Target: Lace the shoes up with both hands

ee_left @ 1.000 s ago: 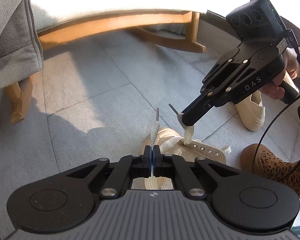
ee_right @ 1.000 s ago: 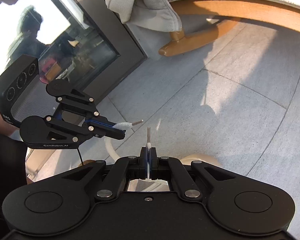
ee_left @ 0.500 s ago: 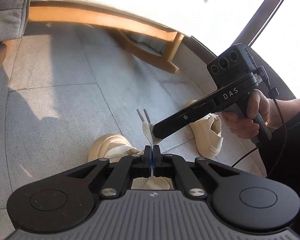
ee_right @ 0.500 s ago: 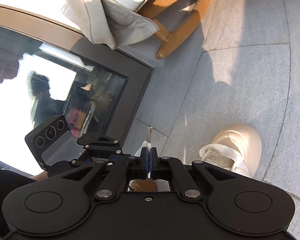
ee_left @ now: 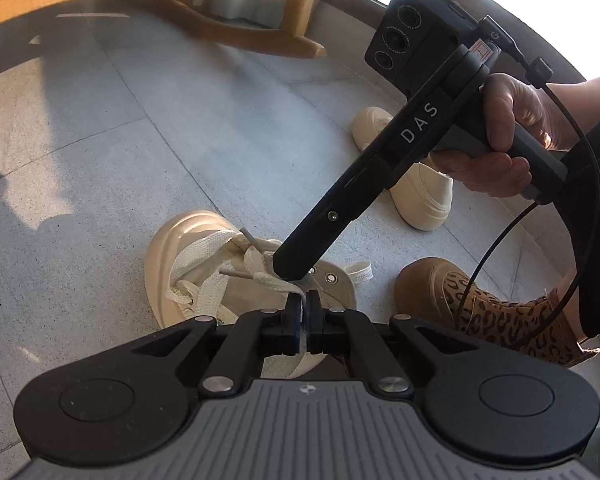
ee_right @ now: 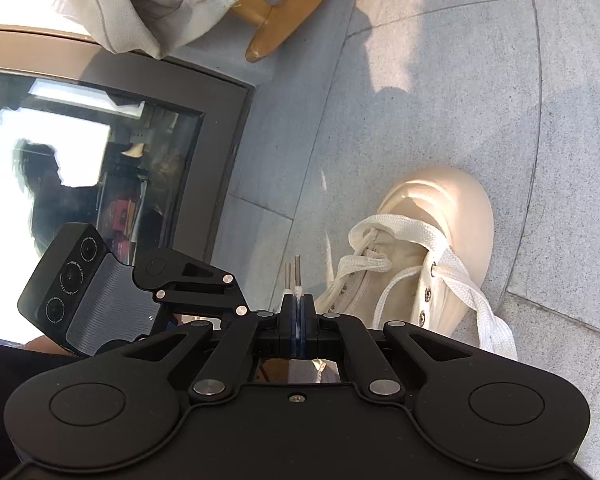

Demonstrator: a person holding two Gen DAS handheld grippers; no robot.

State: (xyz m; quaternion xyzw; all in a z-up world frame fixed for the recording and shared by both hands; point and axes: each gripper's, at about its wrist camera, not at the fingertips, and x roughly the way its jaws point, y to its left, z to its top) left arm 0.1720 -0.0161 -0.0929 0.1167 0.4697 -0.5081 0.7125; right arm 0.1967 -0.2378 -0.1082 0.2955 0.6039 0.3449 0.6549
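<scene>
A cream high-top shoe (ee_left: pixel 188 248) stands on the grey floor with its white lace (ee_left: pixel 204 256) partly threaded. My left gripper (ee_left: pixel 305 300) is shut on one lace end just above the shoe's eyelets, and its metal tip (ee_left: pixel 232 273) points left. My right gripper (ee_left: pixel 294 270) comes down from the upper right, held by a hand (ee_left: pixel 500 140), and nearly touches the left one. In the right wrist view my right gripper (ee_right: pixel 297 304) is shut on the other lace end, with two metal tips (ee_right: pixel 298 268) sticking up side by side and the shoe (ee_right: pixel 440 216) to its right.
A second cream shoe (ee_left: pixel 420 184) lies behind the right gripper. A foot in a leopard-print slipper (ee_left: pixel 480 304) rests at the right. A wooden rocking chair's runner (ee_left: pixel 236 36) and a grey cloth (ee_right: pixel 140 0) are at the back. A glass door (ee_right: pixel 100 160) stands at the left.
Both grippers have sunk towards the shoe and closed in on each other, each still holding its lace end. The right gripper has rolled, so the shoe now fills more of its view.
</scene>
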